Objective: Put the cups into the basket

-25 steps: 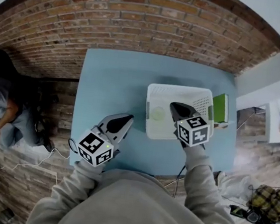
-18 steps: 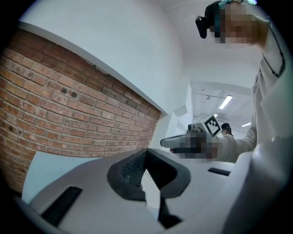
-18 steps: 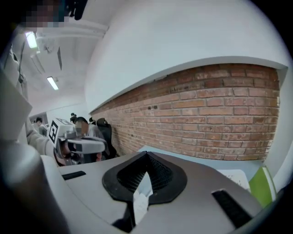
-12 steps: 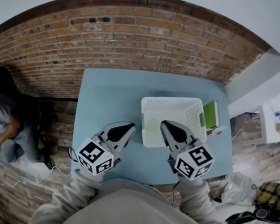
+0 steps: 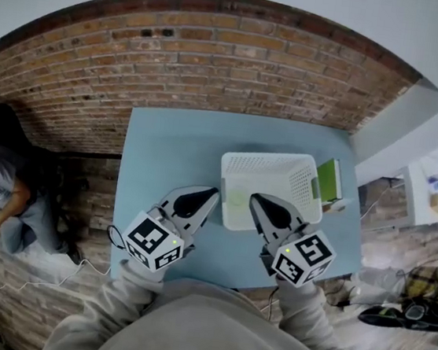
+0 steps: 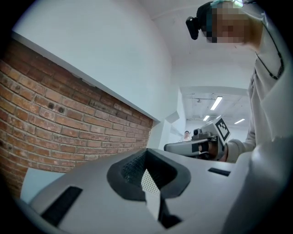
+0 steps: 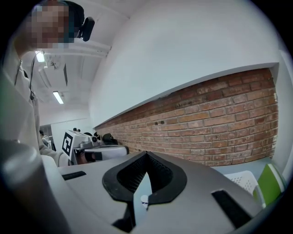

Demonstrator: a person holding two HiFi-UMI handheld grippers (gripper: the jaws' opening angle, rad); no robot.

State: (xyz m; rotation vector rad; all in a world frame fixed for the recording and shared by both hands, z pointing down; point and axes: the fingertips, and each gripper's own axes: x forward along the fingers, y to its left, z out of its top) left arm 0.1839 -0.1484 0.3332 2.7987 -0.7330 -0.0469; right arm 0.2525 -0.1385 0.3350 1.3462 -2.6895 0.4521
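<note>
left gripper (image 5: 203, 197) and right gripper (image 5: 261, 203) hang at near rim of basket (image 5: 273, 156) on desk (image 5: 172, 153), fingers pressed together, empty. Faint greenish cup (image 5: 237, 195) seems inside, none outside; likely done, so back off without clipping rim

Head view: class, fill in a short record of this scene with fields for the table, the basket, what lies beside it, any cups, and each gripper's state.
table: blue table, set against a brick wall
basket: white basket, on the table's right half
beside basket: green object, at its right side
cups: none seen on the bare table; the basket's inside is too unclear to tell
left gripper: shut, empty, left of the basket
right gripper: shut, empty, at the basket's near rim
</note>
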